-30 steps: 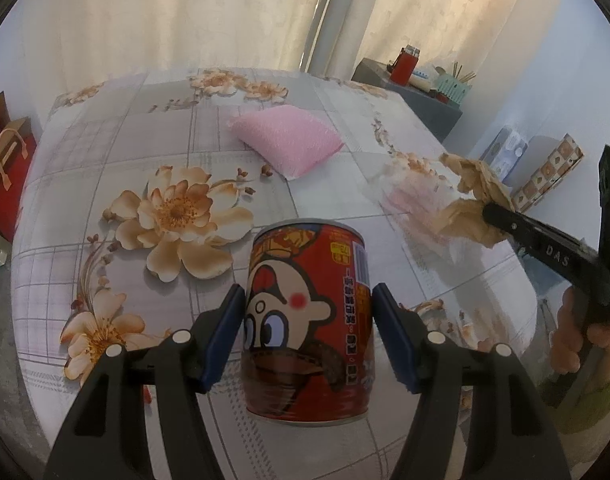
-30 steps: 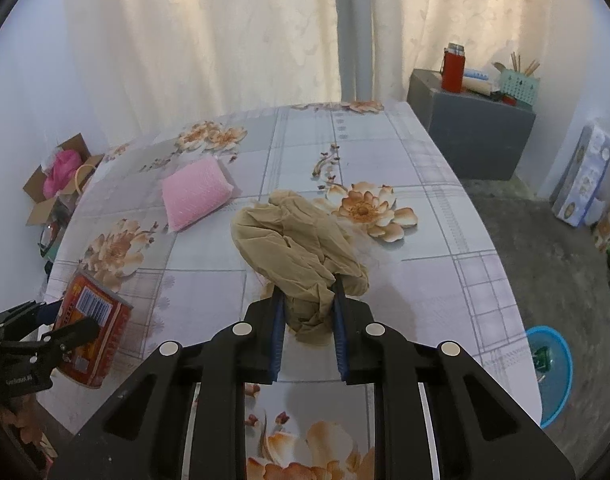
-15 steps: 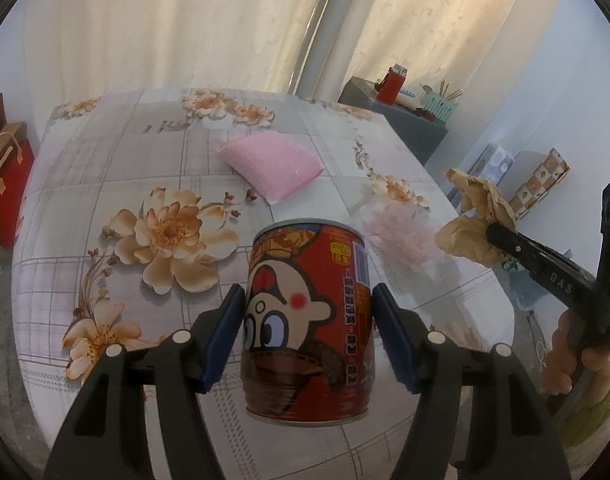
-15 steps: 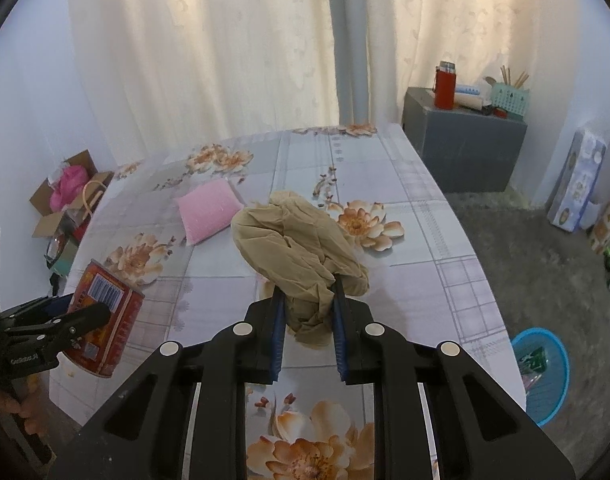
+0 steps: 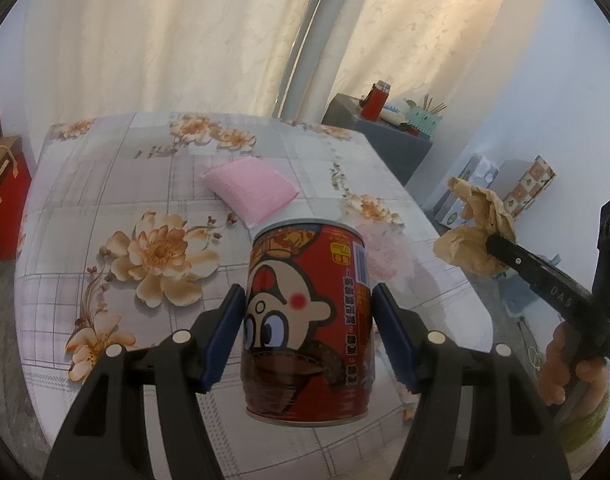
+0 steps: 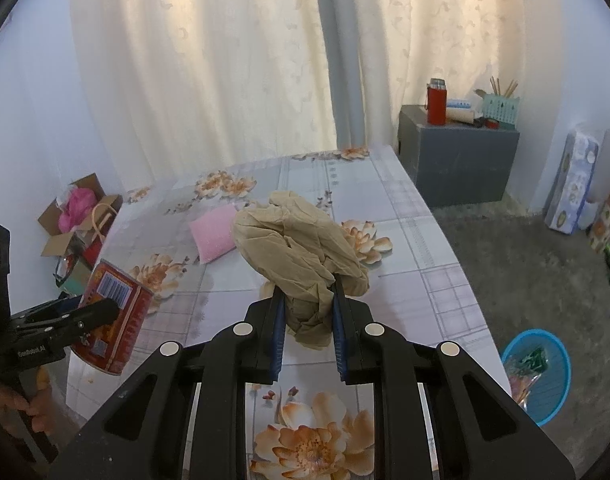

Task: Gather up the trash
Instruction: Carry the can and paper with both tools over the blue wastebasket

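Cream curtains back a flower-patterned worktop (image 6: 437,276), above which the left gripper (image 5: 307,334) clamps a red can (image 5: 307,320) and the right gripper (image 6: 307,332) pinches crumpled brown paper (image 6: 297,252), likely bound for the blue bin (image 6: 539,376) beside the worktop.

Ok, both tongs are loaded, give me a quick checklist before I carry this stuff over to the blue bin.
1. Left tongs clamped on can: ok, pads on both sides.
2. Can clear of table: ok, lifted and roughly upright.
3. Right tongs gripping paper wad: ok, but only its lower tail is pinched.
4. Bin in sight: ok, on the floor past the table's right edge.
5. Bin has room: cannot tell, some wrappers already inside.
6. Trash left behind: cannot tell; a pink pad remains on the table.
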The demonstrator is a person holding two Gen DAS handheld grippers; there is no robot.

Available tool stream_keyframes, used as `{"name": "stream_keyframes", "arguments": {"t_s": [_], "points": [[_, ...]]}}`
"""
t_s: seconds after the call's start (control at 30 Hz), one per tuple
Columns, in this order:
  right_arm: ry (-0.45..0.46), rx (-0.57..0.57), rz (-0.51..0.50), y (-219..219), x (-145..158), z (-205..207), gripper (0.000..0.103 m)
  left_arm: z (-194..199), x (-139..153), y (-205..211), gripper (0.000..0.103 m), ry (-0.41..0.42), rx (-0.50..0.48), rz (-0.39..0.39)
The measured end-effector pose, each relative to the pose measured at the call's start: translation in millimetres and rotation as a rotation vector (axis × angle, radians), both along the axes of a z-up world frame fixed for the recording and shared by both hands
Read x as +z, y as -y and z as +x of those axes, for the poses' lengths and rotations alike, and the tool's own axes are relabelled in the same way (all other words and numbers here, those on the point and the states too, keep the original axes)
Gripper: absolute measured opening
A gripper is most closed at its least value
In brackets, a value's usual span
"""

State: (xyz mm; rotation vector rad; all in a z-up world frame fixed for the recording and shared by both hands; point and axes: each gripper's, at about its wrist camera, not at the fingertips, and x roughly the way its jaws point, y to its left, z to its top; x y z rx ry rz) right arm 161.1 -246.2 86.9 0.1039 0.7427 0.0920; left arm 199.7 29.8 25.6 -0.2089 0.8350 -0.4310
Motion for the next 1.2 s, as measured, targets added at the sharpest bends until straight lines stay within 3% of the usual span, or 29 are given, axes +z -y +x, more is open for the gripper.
{"name": "stream_keyframes", "arguments": {"t_s": [0.3, 0.63, 0.97, 1.2], "points": [[0.053, -0.039, 0.033, 15, 8, -29, 0.018, -11, 30, 19, 0.063, 0.066, -0.066, 0.007], [0.041, -0.151, 0.067, 62, -4, -71, 0.018, -25, 57, 68, 0.063, 0.128, -0.184, -0.009], [-0.044, -0.26, 0.078, 106, -46, -113, 0.018, -29, 39, 140, 0.063, 0.117, -0.311, -0.042], [-0.065, -0.461, 0.073, 177, -61, -143, 0.018, -11, 20, 239, 0.063, 0.032, -0.513, -0.059]]}}
